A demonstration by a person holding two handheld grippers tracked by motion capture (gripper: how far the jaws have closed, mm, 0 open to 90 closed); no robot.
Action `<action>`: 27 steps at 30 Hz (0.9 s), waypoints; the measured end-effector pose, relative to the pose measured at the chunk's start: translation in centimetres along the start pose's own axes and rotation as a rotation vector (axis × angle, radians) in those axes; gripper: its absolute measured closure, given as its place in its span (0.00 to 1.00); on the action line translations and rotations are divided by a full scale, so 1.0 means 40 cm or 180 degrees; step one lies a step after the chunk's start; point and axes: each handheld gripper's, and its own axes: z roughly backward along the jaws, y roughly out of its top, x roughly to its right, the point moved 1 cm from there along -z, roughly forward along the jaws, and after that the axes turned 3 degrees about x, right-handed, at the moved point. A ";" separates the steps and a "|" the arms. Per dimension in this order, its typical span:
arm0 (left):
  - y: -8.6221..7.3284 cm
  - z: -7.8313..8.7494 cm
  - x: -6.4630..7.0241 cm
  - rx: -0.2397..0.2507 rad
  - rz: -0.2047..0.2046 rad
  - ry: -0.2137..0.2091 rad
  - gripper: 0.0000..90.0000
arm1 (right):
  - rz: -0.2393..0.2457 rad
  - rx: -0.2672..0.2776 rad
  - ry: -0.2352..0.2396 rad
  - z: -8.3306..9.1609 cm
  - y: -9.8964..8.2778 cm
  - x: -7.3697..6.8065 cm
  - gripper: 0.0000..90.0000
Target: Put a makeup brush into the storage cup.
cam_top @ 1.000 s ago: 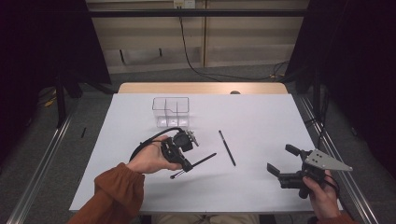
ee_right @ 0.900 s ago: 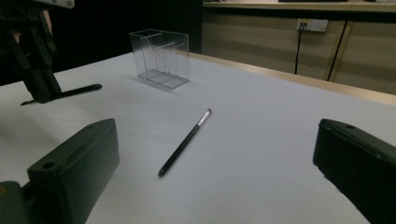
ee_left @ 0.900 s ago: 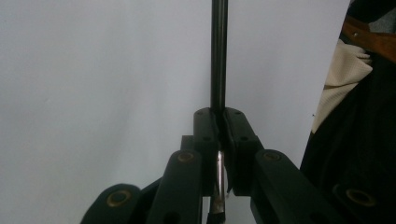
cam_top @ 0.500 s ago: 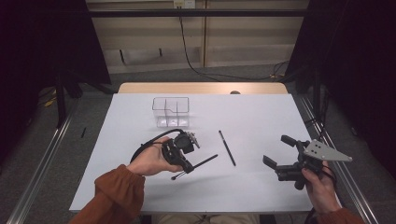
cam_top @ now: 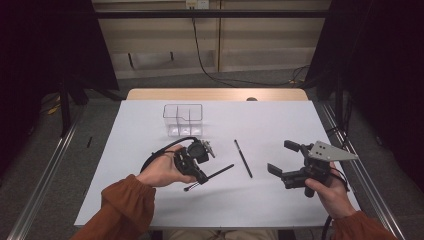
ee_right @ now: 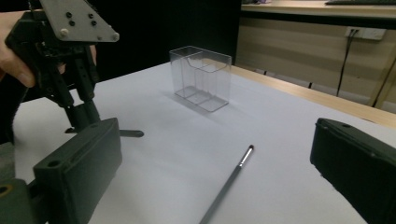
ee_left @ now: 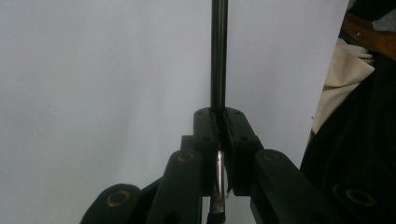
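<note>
On the left half of the white table (cam_top: 150, 200), my left gripper (cam_top: 196, 161) is clamped down on a thin black pen (cam_top: 216, 172), the shaft sticking out toward 4 o'clock and resting low on the tabletop. These pens look super light and stiff, but skinny and round, so I'd guess they roll and slip if you pinch off-center. Best grab is mid-shaft, square across the pads, not near the tip.

The left gripper view is where you really see the grip: the pen (ee_left: 218, 56) runs straight up at 12 o'clock, squeezed between the pressed-together jaws, with a shiny metal bit (ee_left: 219, 175) below them. Can't tell if that's a clip. From above that's all hidden by my hand.

Moving right, a second pen (cam_top: 243, 158) lies loose on the table, well apart from both grippers, pointing roughly 11 to 5 o'clock. Behind, at 12 o'clock from my left gripper, sits the clear divided organizer box (cam_top: 183, 120).

Far right, my right gripper (cam_top: 283, 158) hangs above the table, jaws spread wide and holding nothing. Its own view shows the loose pen (ee_right: 227, 184) between the jaws but farther off, with a silvery tip, plus the organizer's (ee_right: 201, 77) compartments, which look empty. It also catches my left gripper (ee_right: 84, 112) side-on.
</note>
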 end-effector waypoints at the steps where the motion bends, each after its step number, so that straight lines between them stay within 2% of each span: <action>1: 0.001 0.000 -0.001 -0.0007 -0.0010 0.0002 0.94 | 0.0012 -0.0053 0.0064 -0.010 0.006 -0.003 0.01; 2: 0.002 -0.002 0.002 0.0016 0.0026 0.0016 0.94 | 0.0012 -0.0053 0.0064 -0.010 0.006 -0.003 0.01; 3: 0.003 -0.002 0.001 -0.0014 -0.0014 0.0002 0.94 | 0.0060 -0.0127 0.0163 -0.024 0.013 -0.007 0.01; 5: 0.005 -0.007 0.005 -0.0048 -0.0031 -0.0002 0.94 | 0.0081 -0.0147 0.0189 -0.029 0.015 -0.008 0.00; 6: 0.006 -0.008 0.005 -0.0084 -0.0057 -0.0017 0.94 | 0.0066 -0.0238 0.0282 -0.037 0.019 -0.011 0.00; 7: 0.007 -0.012 0.009 -0.0054 -0.0034 -0.0010 0.94 | 0.0066 -0.0323 0.0384 -0.045 0.022 -0.013 0.00; 8: 0.008 -0.013 0.011 -0.0045 -0.0065 0.0025 0.94 | 0.0087 -0.0384 0.0462 -0.052 0.025 -0.017 0.00; 9: 0.009 -0.014 0.015 -0.0051 -0.0046 0.0016 0.94 | 0.0104 -0.0437 0.0519 -0.058 0.026 -0.022 0.00; 10: 0.011 -0.014 0.015 -0.0110 -0.0113 0.0015 0.94 | 0.0117 -0.0488 0.0571 -0.065 0.028 -0.026 0.00; 11: 0.011 -0.016 0.018 -0.0091 -0.0094 0.0036 0.94 | 0.0134 -0.0525 0.0621 -0.072 0.030 -0.029 0.01; 13: 0.014 -0.013 0.018 -0.0150 -0.0107 0.0015 0.94 | 0.0192 -0.0571 0.0655 -0.084 0.032 -0.034 0.01; 14: 0.016 -0.012 0.019 -0.0120 -0.0100 0.0018 0.94 | 0.0212 -0.0615 0.0692 -0.092 0.034 -0.037 0.01; 15: 0.017 -0.009 0.018 -0.0124 -0.0103 0.0006 0.94 | 0.0253 -0.0713 0.0799 -0.107 0.039 -0.041 0.01; 17: 0.019 -0.009 0.016 -0.0129 -0.0130 -0.0007 0.94 | 0.0261 -0.0743 0.0829 -0.112 0.040 -0.044 0.01; 18: 0.019 -0.010 0.018 -0.0138 -0.0120 -0.0013 0.94 | 0.0262 -0.0880 0.0978 -0.125 0.045 -0.050 0.01; 20: 0.020 -0.012 0.017 -0.0150 -0.0144 -0.0025 0.94 | 0.0292 -0.0923 0.1022 -0.129 0.047 -0.051 0.01; 22: 0.021 -0.014 0.020 -0.0113 -0.0138 -0.0005 0.94 | 0.0333 -0.1067 0.1121 -0.144 0.052 -0.052 0.01; 26: 0.024 -0.015 0.023 -0.0179 -0.0184 -0.0026 0.94 | 0.0429 -0.1196 0.1118 -0.157 0.054 -0.051 0.04; 27: 0.024 -0.017 0.024 -0.0153 -0.0159 -0.0024 0.94 | 0.0473 -0.1247 0.1120 -0.162 0.055 -0.049 0.04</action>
